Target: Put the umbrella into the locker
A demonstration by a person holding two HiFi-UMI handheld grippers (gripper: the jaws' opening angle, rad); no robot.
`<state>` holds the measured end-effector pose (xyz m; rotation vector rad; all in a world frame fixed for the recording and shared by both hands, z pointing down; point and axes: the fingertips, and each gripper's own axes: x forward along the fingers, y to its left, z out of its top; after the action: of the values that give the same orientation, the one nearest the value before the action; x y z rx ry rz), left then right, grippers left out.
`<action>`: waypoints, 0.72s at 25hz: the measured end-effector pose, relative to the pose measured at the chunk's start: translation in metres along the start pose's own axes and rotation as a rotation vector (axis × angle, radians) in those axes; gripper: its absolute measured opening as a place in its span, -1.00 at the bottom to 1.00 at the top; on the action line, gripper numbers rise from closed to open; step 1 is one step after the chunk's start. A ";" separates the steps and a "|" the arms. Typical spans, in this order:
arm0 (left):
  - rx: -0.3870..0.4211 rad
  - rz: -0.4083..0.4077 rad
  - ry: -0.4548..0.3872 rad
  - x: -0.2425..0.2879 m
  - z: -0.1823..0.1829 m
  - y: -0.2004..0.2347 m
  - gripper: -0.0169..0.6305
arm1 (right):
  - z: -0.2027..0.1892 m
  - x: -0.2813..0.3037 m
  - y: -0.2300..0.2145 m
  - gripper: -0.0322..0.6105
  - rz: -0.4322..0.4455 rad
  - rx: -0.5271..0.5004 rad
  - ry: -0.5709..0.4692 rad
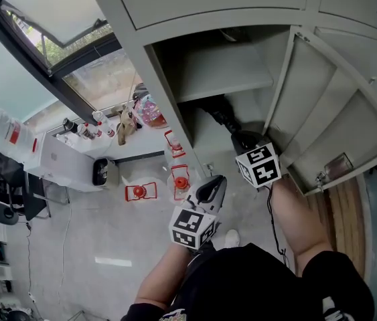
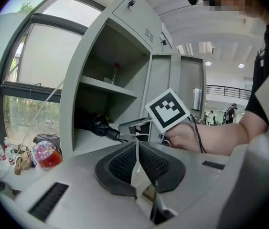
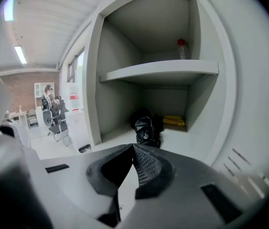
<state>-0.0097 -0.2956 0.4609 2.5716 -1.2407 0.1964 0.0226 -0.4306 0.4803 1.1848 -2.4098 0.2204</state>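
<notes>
the black folded umbrella (image 3: 146, 127) lies on the floor of the open locker (image 1: 168, 79), under the locker's shelf (image 3: 158, 71) and toward the back, just beside a flat yellow item (image 3: 174, 121). the right gripper (image 3: 133, 147) is held at the locker's mouth, jaws closed together with nothing between them, clear of the umbrella. the left gripper (image 2: 137, 143) is held outside the locker, near its left wall, jaws likewise pressed together and empty. a red-capped bottle (image 3: 184, 49) stands on the shelf at the locker's back right corner. the locker's door (image 1: 335, 119) stands swung wide open to the locker's right.
</notes>
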 end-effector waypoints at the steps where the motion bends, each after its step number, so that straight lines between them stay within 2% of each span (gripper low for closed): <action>1: -0.003 0.003 0.005 -0.002 -0.003 -0.001 -0.86 | -0.001 -0.004 0.005 -0.73 0.017 0.009 -0.006; 7: -0.006 0.010 0.022 -0.018 -0.013 -0.007 -0.86 | -0.009 -0.024 0.037 -0.73 0.070 0.050 -0.027; 18: -0.004 -0.022 0.001 -0.080 -0.021 -0.003 -0.86 | -0.023 -0.055 0.109 -0.73 0.078 0.124 -0.028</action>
<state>-0.0569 -0.2276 0.4613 2.5801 -1.2111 0.1905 -0.0262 -0.3158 0.4810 1.1542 -2.5006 0.3855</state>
